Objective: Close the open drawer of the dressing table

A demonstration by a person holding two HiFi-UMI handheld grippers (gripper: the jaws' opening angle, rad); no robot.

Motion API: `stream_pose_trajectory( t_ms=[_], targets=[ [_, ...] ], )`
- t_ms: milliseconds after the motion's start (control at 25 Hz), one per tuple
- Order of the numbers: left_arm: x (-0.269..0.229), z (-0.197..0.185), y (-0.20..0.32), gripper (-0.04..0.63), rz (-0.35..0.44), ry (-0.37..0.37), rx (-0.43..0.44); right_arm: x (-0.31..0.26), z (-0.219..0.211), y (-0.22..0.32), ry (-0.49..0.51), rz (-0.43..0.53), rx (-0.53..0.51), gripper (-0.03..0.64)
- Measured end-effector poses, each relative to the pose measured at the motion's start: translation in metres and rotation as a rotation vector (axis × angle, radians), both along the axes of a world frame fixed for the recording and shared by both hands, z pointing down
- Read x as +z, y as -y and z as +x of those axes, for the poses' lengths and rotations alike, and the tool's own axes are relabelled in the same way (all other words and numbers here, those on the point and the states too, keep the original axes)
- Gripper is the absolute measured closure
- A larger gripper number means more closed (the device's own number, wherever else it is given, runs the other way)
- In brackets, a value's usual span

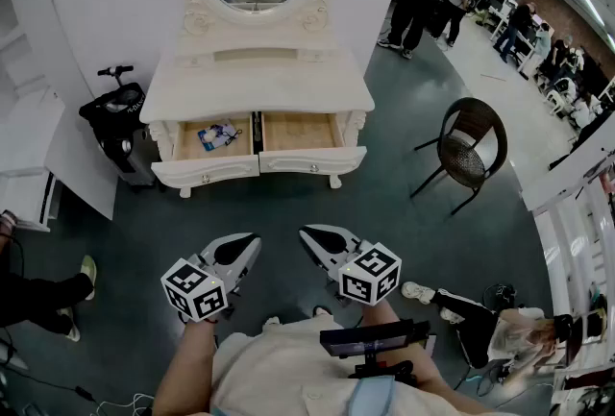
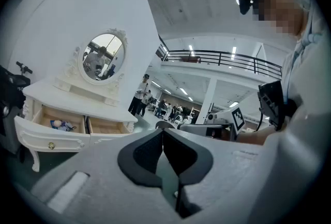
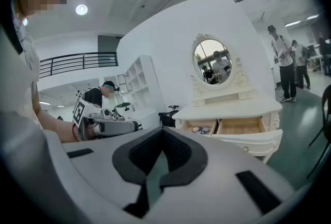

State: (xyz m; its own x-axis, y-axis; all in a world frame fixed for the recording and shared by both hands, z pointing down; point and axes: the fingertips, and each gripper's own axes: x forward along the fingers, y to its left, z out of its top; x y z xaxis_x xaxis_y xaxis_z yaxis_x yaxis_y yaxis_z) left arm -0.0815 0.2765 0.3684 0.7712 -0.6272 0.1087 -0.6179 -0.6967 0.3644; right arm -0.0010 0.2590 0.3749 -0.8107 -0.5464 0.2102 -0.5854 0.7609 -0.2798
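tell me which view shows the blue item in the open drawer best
The head view: it looks down into the drawer, so the blue item lies fully exposed. The left gripper view shows it low over the drawer front; the right gripper view shows only a small far speck.

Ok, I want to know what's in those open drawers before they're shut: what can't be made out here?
- The item in the left drawer: head view, too small to identify.
- Rear of that and the right drawer: head view, hidden under the tabletop.
- The knobs: every view, too small for detail.
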Motion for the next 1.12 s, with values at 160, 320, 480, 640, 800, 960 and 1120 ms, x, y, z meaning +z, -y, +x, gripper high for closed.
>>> stream_pose_trajectory(
  t_ms=[160,320,480,640,800,960,1120],
  targets=[
    [-0.001,-0.002,0.001,0.586,-0.001,-0.001,-0.003,-0.002,-0.002,0.002,-0.001,0.003,-0.001,0.603],
    [-0.001,-0.003,0.004,0.586,-0.003,-0.007,-0.002,-0.006,-0.004,0.005,0.002,0.018,-0.003,0.603],
    [-0.001,-0.003,0.004,0.586,-0.002,-0.013,0.010,-0.008,-0.011,0.003,0.032,0.017,-0.025,0.601],
    [-0.001,-0.003,0.005,0.586,-0.002,-0.014,0.013,-0.005,-0.015,0.001,0.016,0.022,-0.035,0.601],
    [-0.001,-0.004,0.006,0.586,-0.007,-0.015,0.010,-0.004,-0.013,0.004,0.027,0.010,-0.024,0.601],
    [0.004,-0.006,0.008,0.586,-0.013,-0.013,0.015,-0.001,-0.008,0.009,0.034,0.001,0.003,0.601],
    [0.005,-0.007,0.010,0.586,-0.015,-0.017,0.021,-0.001,-0.008,0.012,0.036,-0.002,0.015,0.601]
  ],
)
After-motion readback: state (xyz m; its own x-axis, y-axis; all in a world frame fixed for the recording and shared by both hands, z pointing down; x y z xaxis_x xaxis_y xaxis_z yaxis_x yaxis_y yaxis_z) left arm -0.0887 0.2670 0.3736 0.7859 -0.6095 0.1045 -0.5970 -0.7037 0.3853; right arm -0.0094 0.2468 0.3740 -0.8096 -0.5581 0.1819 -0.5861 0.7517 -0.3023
